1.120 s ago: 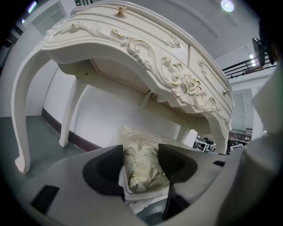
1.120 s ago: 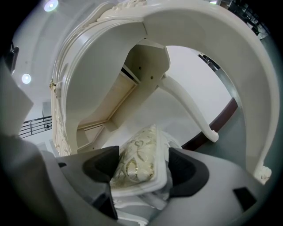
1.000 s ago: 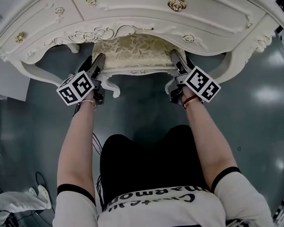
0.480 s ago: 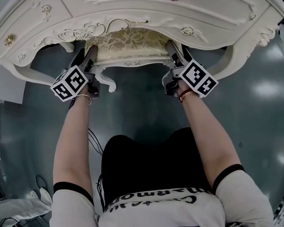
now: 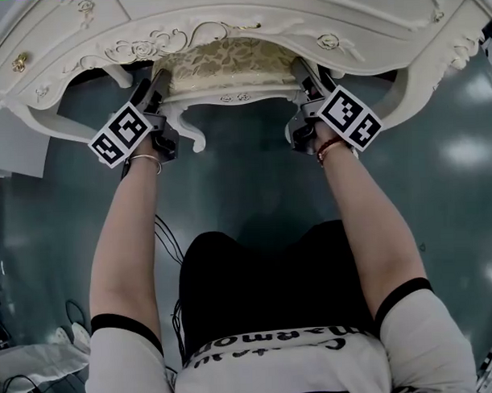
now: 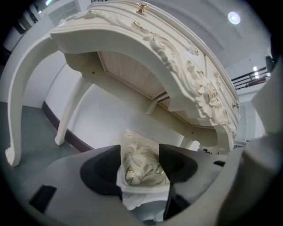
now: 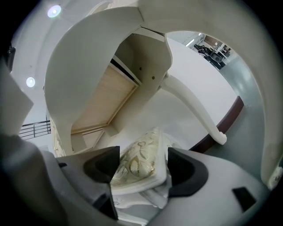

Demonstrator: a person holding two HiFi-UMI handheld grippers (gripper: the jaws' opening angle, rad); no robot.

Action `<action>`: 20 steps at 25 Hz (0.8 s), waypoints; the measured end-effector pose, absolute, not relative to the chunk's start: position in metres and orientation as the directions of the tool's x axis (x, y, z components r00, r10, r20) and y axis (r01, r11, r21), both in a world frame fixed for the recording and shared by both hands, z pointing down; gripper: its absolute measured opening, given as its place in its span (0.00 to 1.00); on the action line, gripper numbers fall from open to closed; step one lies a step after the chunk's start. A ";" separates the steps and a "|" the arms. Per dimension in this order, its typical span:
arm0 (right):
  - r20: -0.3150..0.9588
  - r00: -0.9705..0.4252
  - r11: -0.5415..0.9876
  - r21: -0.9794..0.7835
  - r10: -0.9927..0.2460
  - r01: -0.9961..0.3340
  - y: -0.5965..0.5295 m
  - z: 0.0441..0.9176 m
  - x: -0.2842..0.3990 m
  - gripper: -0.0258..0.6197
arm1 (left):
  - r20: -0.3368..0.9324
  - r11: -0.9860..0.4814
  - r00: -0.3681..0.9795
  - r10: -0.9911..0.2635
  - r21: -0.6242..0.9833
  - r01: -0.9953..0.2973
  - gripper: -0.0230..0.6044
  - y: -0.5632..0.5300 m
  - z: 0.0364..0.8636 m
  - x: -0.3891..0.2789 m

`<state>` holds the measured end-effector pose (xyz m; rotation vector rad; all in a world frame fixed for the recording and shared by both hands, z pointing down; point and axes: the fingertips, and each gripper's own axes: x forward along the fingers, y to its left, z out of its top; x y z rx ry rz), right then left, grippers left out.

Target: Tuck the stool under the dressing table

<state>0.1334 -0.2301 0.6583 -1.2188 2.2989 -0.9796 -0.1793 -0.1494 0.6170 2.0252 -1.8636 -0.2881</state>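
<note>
Grey floor (image 5: 245, 184): left hand-held gripper (image 6: 140, 154) and right hand-held gripper (image 7: 143, 154) each clamp the stool (image 5: 225, 67); shirt lettering (image 5: 271, 344) illegible.

Head view: high, steeply down onto dressing table (image 5: 248, 18) front. Gripper views: low, close, roughly level, probably from opposite sides. All share stool (image 5: 225, 62).

The floor (image 5: 254, 191) is a glossy dark grey-green, pretty shiny, with pale glare (image 5: 462, 156) at the right of the head view and thin black cables (image 5: 169, 241) trailing at lower left. The wall (image 7: 199, 66) is plain white with a dark baseboard (image 7: 231, 117). In the left gripper view there's a round ceiling light (image 6: 234, 17) top right and a dark railing (image 6: 250, 77) at the right edge.
</note>
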 end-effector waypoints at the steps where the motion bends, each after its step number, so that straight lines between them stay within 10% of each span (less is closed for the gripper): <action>1: 0.003 -0.570 0.391 -0.725 -0.822 -0.567 -0.229 0.657 0.134 0.58 | 0.101 -0.071 0.120 -0.988 0.391 -0.918 0.45 -0.146 0.615 -0.177; 11: -0.027 -0.580 0.417 -0.722 -0.814 -0.552 -0.219 0.657 0.137 0.58 | 0.002 -0.245 0.264 -0.965 0.370 -0.896 0.31 -0.081 0.585 -0.112; 20: 0.190 -0.527 0.221 -0.753 -0.828 -0.619 -0.152 0.638 0.164 0.58 | 0.180 -0.130 0.259 -0.949 0.526 -0.841 0.10 -0.010 0.558 -0.078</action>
